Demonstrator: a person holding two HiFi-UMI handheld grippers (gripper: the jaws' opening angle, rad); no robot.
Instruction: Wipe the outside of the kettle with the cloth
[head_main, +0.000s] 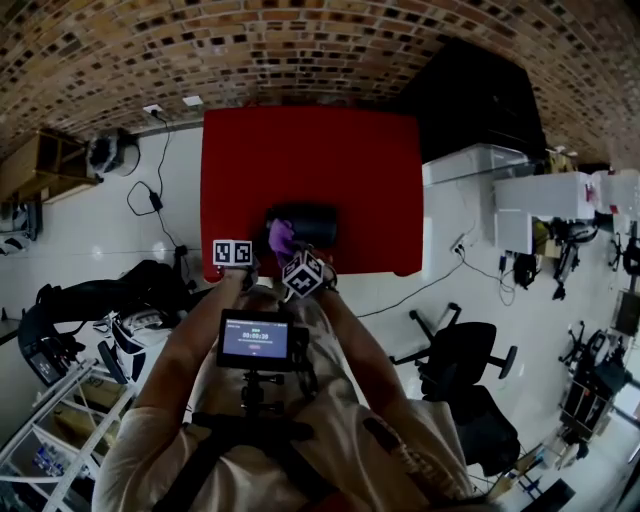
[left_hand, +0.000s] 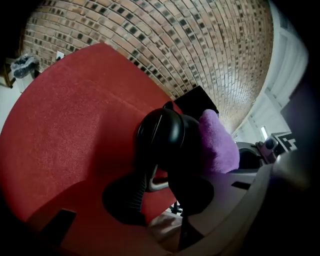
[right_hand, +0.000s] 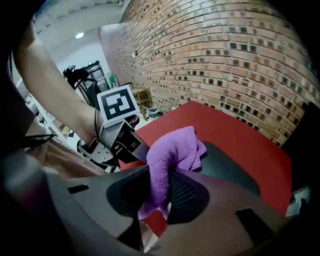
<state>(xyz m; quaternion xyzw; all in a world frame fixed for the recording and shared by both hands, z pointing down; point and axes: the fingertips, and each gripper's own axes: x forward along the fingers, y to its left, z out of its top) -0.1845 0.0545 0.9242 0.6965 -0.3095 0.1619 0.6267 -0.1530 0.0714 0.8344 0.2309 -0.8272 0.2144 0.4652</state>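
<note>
Purple cloth (right_hand: 172, 152), pinched by right gripper (right_hand: 162, 187), touches black kettle (left_hand: 165, 135) (left gripper (left_hand: 161, 196) clasps it).

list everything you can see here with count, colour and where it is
table: 1, red, middle of the floor
kettle: 1, black, at the near side of the table
cloth: 1, purple, against the kettle
office chair: 1, black, on the floor right of the table
brick wall: 1, brown, behind the table
chest-mounted screen: 1, black, on the person's front
left gripper: 1, dark, shut on the kettle
right gripper: 1, dark, shut on the cloth
</note>
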